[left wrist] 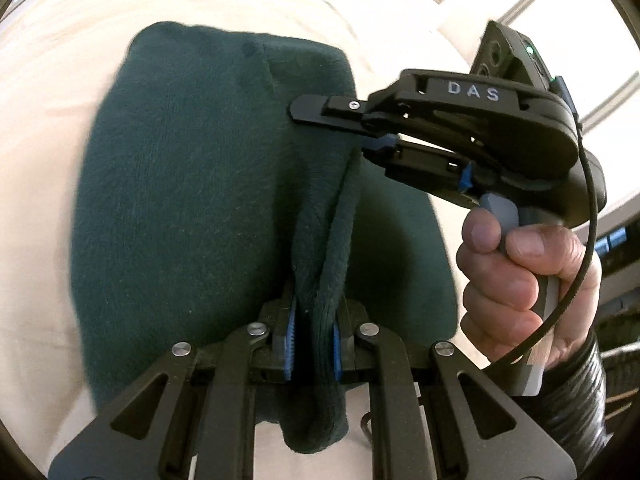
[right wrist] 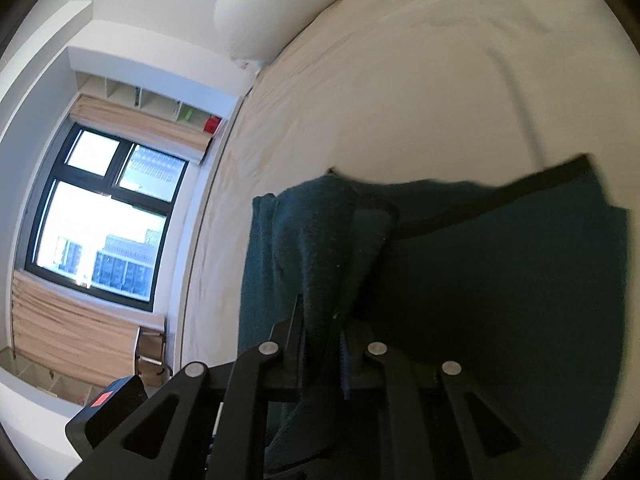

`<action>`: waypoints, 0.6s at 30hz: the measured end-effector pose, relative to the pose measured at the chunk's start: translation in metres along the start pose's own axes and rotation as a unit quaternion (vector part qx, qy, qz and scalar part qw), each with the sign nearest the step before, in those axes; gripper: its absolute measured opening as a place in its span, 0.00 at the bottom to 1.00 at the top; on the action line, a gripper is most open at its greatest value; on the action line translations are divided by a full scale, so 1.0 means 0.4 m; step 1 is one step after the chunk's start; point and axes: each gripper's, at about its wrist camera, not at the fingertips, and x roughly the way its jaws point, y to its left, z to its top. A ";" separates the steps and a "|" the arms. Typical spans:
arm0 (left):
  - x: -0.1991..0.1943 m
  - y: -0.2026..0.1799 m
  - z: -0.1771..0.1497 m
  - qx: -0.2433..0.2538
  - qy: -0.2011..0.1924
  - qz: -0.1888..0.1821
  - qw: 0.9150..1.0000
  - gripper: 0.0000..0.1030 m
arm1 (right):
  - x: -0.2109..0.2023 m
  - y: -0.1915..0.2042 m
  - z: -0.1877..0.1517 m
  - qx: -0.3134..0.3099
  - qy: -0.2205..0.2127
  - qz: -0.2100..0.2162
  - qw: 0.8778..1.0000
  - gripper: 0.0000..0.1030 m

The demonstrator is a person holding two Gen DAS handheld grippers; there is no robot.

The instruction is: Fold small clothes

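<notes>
A dark green knitted garment (left wrist: 192,184) hangs over a cream bed sheet (left wrist: 60,80), held up along one edge. My left gripper (left wrist: 314,336) is shut on a bunched fold of that edge, its blue pads pressing the cloth. My right gripper (left wrist: 372,136) comes in from the right, held by a hand, and pinches the same edge farther along. In the right wrist view the right gripper (right wrist: 324,340) is shut on the garment (right wrist: 500,280), which drapes down over the sheet (right wrist: 400,80).
A white pillow (right wrist: 272,4) lies at the head of the bed. A window (right wrist: 100,216) with beige blinds and wall shelves (right wrist: 152,100) stand beyond the bed's edge. The hand (left wrist: 516,280) and a black cable are at the right.
</notes>
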 end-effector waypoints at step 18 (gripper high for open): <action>-0.155 0.020 -0.007 0.019 -0.064 -0.043 0.997 0.17 | -0.064 -0.149 -0.025 0.070 -0.012 0.007 0.997 0.30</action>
